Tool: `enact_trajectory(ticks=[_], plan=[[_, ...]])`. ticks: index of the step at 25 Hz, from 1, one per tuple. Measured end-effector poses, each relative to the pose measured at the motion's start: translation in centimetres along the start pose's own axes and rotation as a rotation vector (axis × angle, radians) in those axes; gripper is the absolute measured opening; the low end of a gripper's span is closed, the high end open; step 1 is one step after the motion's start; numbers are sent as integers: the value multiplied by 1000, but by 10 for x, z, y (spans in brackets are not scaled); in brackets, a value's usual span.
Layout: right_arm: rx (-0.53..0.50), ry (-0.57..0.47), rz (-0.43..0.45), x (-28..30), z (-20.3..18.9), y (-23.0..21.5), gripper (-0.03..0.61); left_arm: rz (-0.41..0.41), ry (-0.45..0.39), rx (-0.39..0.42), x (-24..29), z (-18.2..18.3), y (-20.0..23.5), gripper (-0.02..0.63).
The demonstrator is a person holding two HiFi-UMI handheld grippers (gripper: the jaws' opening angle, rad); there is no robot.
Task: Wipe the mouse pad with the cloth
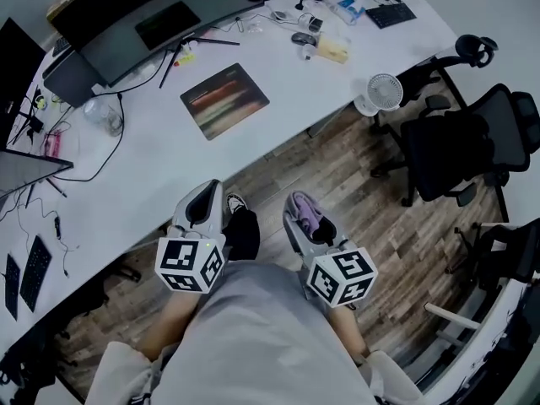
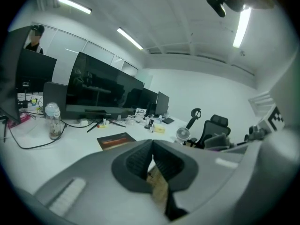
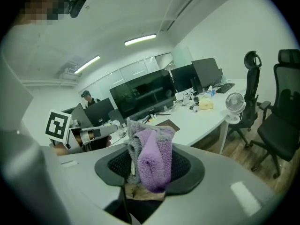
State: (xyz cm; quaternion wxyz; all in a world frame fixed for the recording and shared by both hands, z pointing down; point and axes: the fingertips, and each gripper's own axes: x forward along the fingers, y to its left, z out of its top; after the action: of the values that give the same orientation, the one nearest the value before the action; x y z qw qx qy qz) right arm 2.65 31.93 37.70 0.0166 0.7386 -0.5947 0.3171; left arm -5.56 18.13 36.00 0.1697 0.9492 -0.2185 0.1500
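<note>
A dark mouse pad (image 1: 224, 99) with a reddish streaked print lies flat on the white desk (image 1: 152, 167), far ahead of both grippers; it also shows as the mouse pad (image 2: 116, 140) and the mouse pad (image 3: 168, 124). My right gripper (image 1: 305, 218) is shut on a folded purple and grey cloth (image 3: 150, 158), which sticks out past the jaws as the cloth (image 1: 307, 212). My left gripper (image 1: 205, 205) is shut with nothing in it, jaws pressed together. Both grippers hang low over the person's lap, off the desk.
A wide monitor (image 1: 139, 15), a plastic bottle (image 1: 105, 116), cables and small clutter sit on the desk. A white fan (image 1: 384, 93) stands at the desk's edge. Black office chairs (image 1: 464, 142) stand on the wooden floor at right. A keyboard (image 1: 34, 270) lies far left.
</note>
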Motion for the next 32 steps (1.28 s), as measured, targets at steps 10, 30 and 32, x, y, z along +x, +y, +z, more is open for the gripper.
enact_trajectory(ticks=[10, 30, 32], plan=[[-42, 49, 24, 91, 72, -23, 172, 36, -34, -63, 79, 51, 58, 0], [-125, 150, 243, 212, 136, 0, 169, 218, -81, -189, 102, 67, 151, 0], [-135, 163, 268, 220, 138, 5, 169, 234, -81, -190, 100, 64, 156, 0]])
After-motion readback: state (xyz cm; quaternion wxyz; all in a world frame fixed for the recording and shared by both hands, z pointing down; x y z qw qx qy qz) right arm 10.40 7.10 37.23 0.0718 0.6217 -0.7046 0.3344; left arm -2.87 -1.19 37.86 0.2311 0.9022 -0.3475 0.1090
